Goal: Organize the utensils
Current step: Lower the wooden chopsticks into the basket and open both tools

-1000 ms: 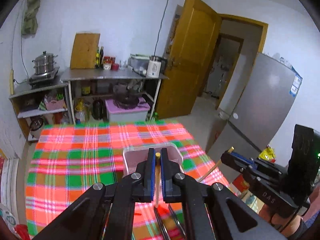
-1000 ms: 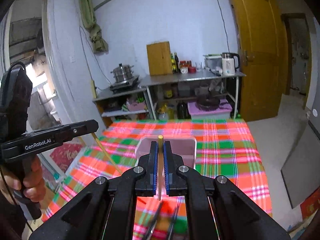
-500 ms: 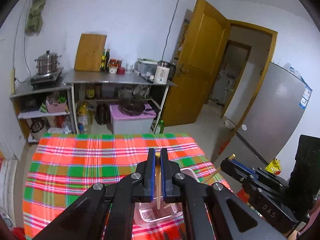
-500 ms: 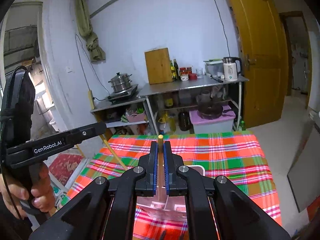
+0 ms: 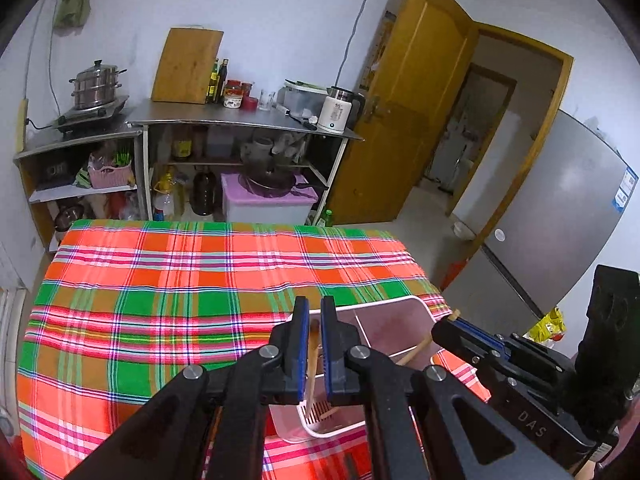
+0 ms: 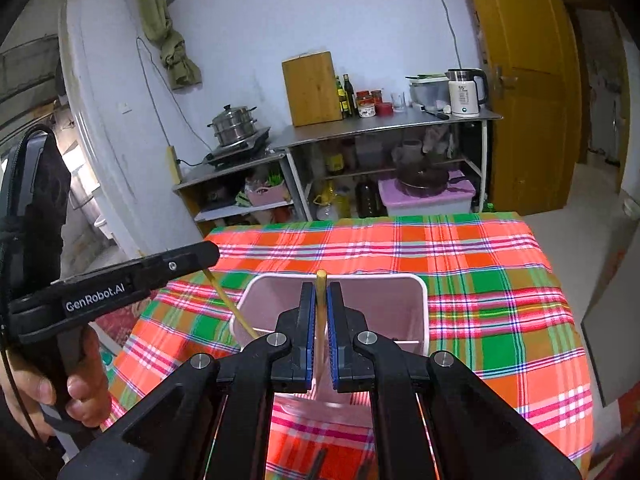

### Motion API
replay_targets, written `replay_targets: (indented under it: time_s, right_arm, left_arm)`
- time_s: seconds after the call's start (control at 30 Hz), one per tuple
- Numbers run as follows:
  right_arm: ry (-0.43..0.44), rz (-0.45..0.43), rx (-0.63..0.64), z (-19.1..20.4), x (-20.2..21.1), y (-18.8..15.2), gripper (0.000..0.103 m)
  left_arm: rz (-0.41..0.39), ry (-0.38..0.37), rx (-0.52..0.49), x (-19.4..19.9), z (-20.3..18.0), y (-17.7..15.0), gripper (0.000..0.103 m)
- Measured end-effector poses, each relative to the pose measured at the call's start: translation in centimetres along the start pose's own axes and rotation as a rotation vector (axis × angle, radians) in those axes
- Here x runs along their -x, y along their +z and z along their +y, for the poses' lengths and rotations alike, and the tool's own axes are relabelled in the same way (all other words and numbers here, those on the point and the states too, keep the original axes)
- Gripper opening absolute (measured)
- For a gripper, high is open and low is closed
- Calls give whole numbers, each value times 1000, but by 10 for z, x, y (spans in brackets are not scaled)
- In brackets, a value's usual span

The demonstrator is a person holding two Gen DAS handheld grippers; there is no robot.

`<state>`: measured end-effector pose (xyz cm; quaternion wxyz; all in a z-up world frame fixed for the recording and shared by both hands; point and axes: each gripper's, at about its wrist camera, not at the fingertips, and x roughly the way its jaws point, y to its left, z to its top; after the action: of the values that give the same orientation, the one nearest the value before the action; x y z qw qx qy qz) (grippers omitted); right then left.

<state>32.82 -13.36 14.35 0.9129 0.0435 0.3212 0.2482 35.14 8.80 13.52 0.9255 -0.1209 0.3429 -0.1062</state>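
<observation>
Each gripper carries one wooden chopstick. The left chopstick (image 5: 313, 354) stands steep between the blue pads, its lower tip down inside the pink utensil basket (image 5: 404, 312), close to the slotted floor. The right chopstick (image 6: 321, 312) is pinched the same way, top end poking above the pads, shaft running down into the same basket (image 6: 418, 312); its tip is hidden behind the jaws.

Left gripper (image 5: 314, 342): pressed together on its stick. Right gripper (image 6: 321, 330): likewise clamped on its stick. Basket sits on the plaid tablecloth (image 5: 168, 288), near the front right part of the table as seen from the left wrist. The two tools crowd one opening from opposite sides.

Judgement: step in hand is the drop-in. To do it well, keep each stick near upright, bring the tips to the basket floor before letting go, and part the jaws one side at a time so the sticks do not knock each other. Risk: a slanted release could lever a stick over the rim, or a tip could snag in the floor slots and nudge the light basket.
</observation>
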Motion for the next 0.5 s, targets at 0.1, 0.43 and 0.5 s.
replay_targets:
  time_s: [0.1, 0.43, 0.5]
  right_arm:
    - [2, -9, 9, 1, 7, 2, 10]
    - [9, -95, 36, 11, 65, 2, 12]
    - [7, -115, 34, 12, 82, -3, 12]
  left_arm:
    - [-16, -8, 2, 9, 1, 0, 7]
    - [-147, 15, -31, 79, -15, -5, 35]
    - [-169, 11, -44, 97, -20, -15, 36]
